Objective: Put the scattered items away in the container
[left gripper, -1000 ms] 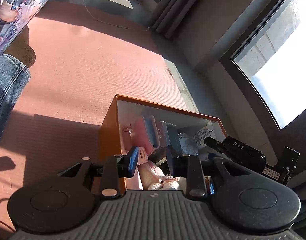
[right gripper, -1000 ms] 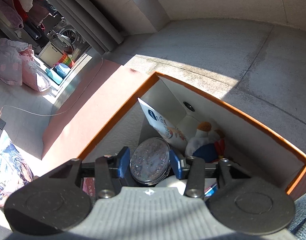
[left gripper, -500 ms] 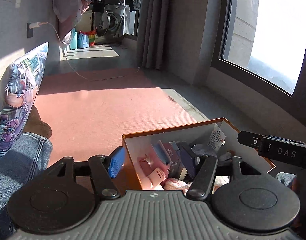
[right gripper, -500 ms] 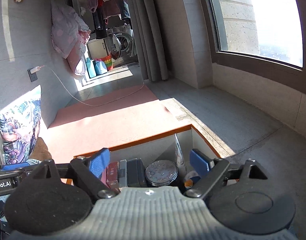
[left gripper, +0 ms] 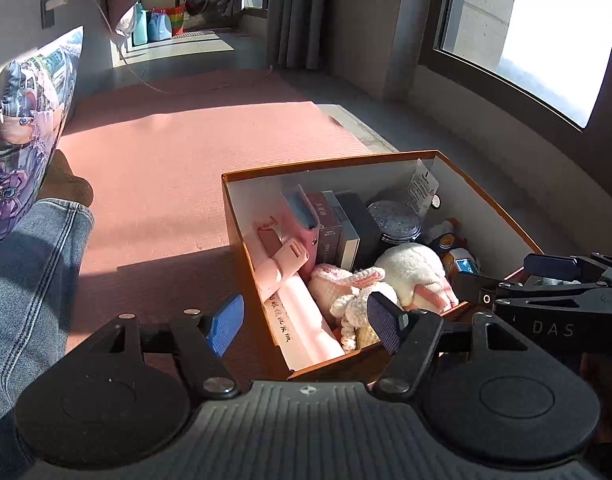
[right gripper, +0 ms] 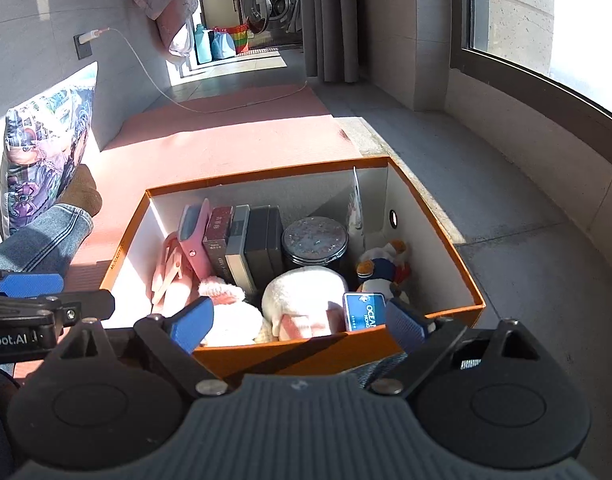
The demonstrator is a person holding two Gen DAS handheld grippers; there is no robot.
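An orange box point(left gripper: 333, 162) point(right gripper: 266, 173) with white inner walls stands on the floor, filled with a pink case point(right gripper: 194, 232), books point(right gripper: 242, 240), a round dark tin point(right gripper: 314, 237), white plush toys point(left gripper: 413, 270) point(right gripper: 302, 300), a penguin toy point(right gripper: 381, 268) and a blue card point(right gripper: 363, 311). My left gripper point(left gripper: 306, 322) hovers at the box's near left corner, jaws still opening, nothing between them. My right gripper point(right gripper: 300, 322) hangs over the box's near wall, jaws opening too and holding nothing. Each gripper shows at the edge of the other's view.
A pink mat point(left gripper: 178, 152) covers the floor left of the box. A patterned cushion point(right gripper: 46, 152) leans on the wall, beside a person's jeans leg point(left gripper: 30, 280). A charging cable point(right gripper: 154, 80) crosses the mat. Grey tile floor point(right gripper: 485, 208) and a window lie to the right.
Both grippers released what they held into the box, the right one the round tin, and their jaws spread wide. Both rolled level and drew back from the box.
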